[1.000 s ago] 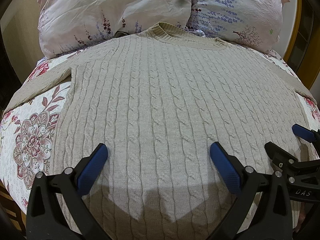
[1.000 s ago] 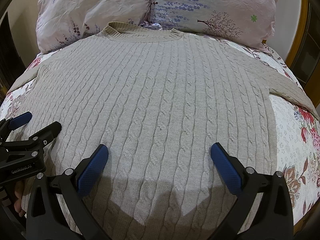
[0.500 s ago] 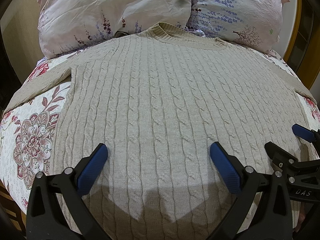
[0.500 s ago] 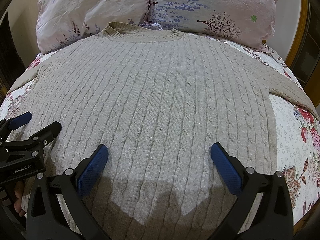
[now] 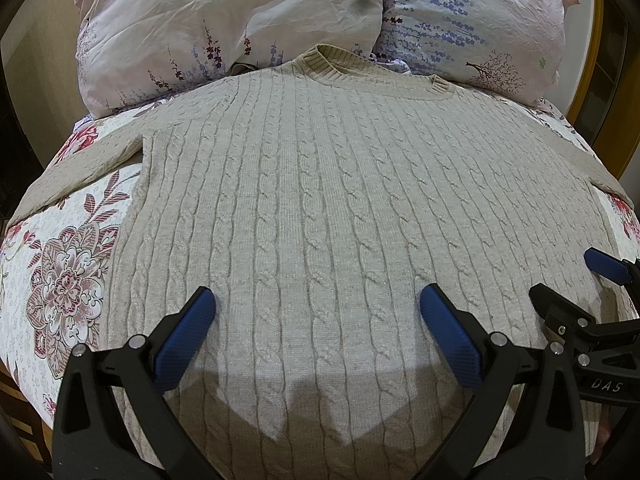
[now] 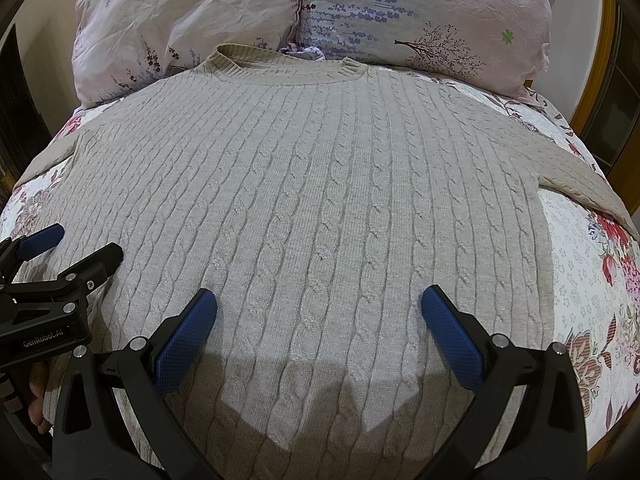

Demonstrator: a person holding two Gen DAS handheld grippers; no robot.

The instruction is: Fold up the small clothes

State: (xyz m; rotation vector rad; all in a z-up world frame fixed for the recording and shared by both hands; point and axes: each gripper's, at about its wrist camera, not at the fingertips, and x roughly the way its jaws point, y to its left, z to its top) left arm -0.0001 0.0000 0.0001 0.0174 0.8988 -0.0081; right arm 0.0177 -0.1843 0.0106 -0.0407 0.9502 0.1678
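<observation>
A beige cable-knit sweater [image 5: 320, 208] lies flat on the bed, collar toward the pillows, sleeves spread to both sides. It also fills the right wrist view [image 6: 320, 200]. My left gripper [image 5: 316, 312] is open and empty, hovering over the sweater's lower left part. My right gripper [image 6: 318, 312] is open and empty over the lower right part. The right gripper also shows at the right edge of the left wrist view [image 5: 568, 280]. The left gripper shows at the left edge of the right wrist view [image 6: 76, 244].
Two floral pillows [image 5: 224, 20] [image 5: 472, 16] lie beyond the collar. The floral bedsheet [image 5: 60, 280] shows on both sides of the sweater [image 6: 592, 280]. A wooden frame [image 6: 596, 80] stands at the right.
</observation>
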